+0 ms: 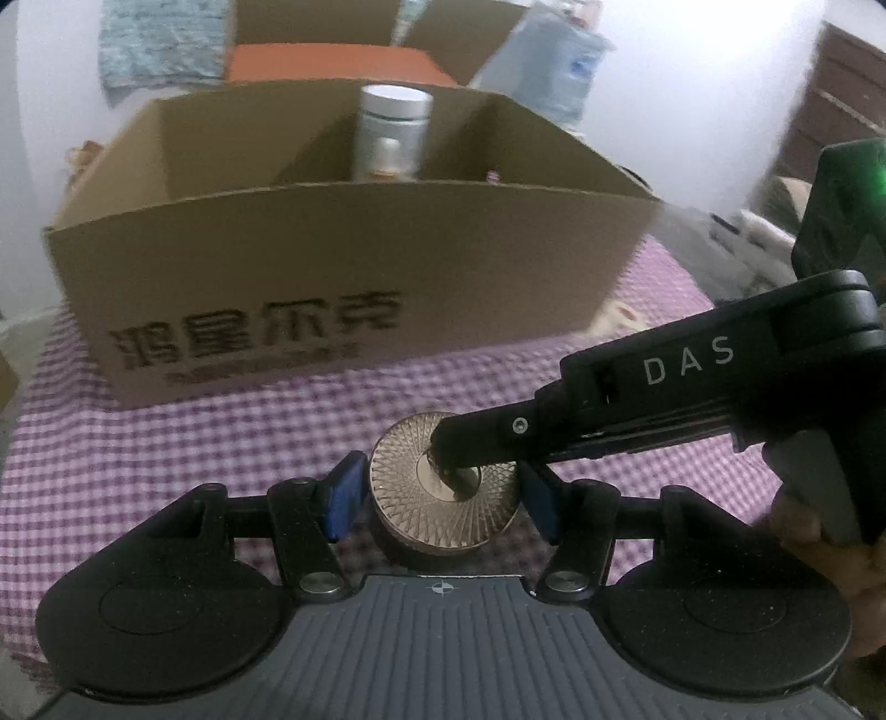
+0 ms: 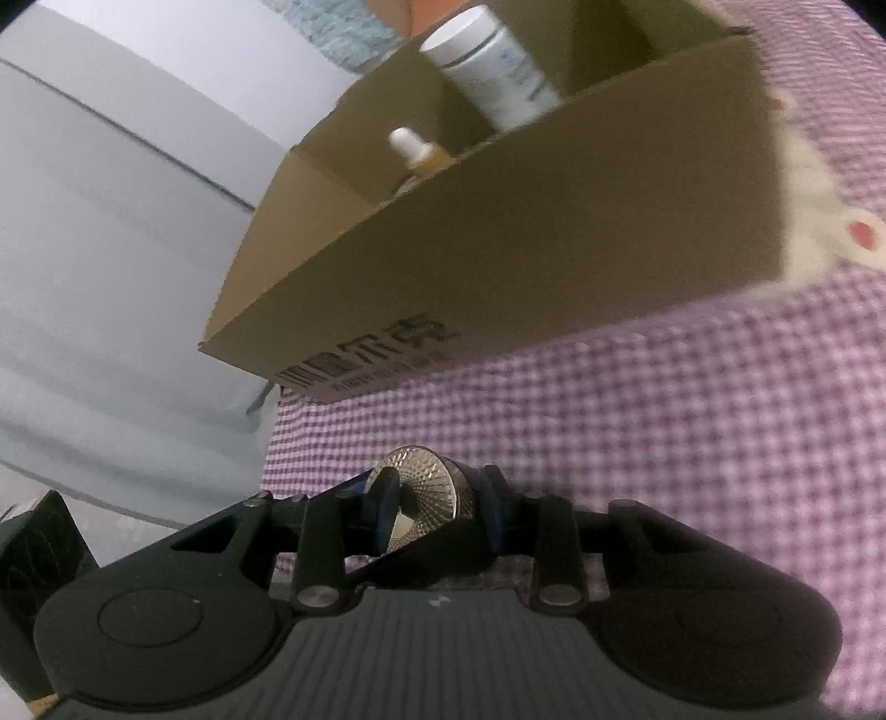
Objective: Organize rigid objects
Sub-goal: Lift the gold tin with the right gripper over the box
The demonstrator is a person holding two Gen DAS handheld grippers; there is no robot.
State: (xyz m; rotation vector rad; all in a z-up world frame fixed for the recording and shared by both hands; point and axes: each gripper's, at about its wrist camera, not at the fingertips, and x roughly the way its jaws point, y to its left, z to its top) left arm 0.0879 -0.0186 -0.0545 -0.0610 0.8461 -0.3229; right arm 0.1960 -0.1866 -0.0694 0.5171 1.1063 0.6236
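Observation:
A round bronze jar with a patterned lid [image 1: 443, 487] sits on the purple checked cloth [image 1: 166, 443]. My left gripper [image 1: 440, 495] is shut on the jar, a blue pad on each side. My right gripper [image 1: 448, 459] reaches in from the right and its tips rest on the lid's centre. In the right wrist view the lid [image 2: 423, 487] sits between the right gripper's [image 2: 437, 498] fingers, which close on it. A cardboard box [image 1: 343, 266] stands behind, holding a white bottle [image 1: 394, 133] and a small dropper bottle [image 2: 421, 149].
An orange box [image 1: 332, 63] and a blue-grey cloth [image 1: 160, 44] lie behind the cardboard box. A water jug [image 1: 554, 72] stands at the back right. A cream cloth with red spots [image 2: 819, 221] lies beside the box. A white wall [image 2: 111, 221] is to the left.

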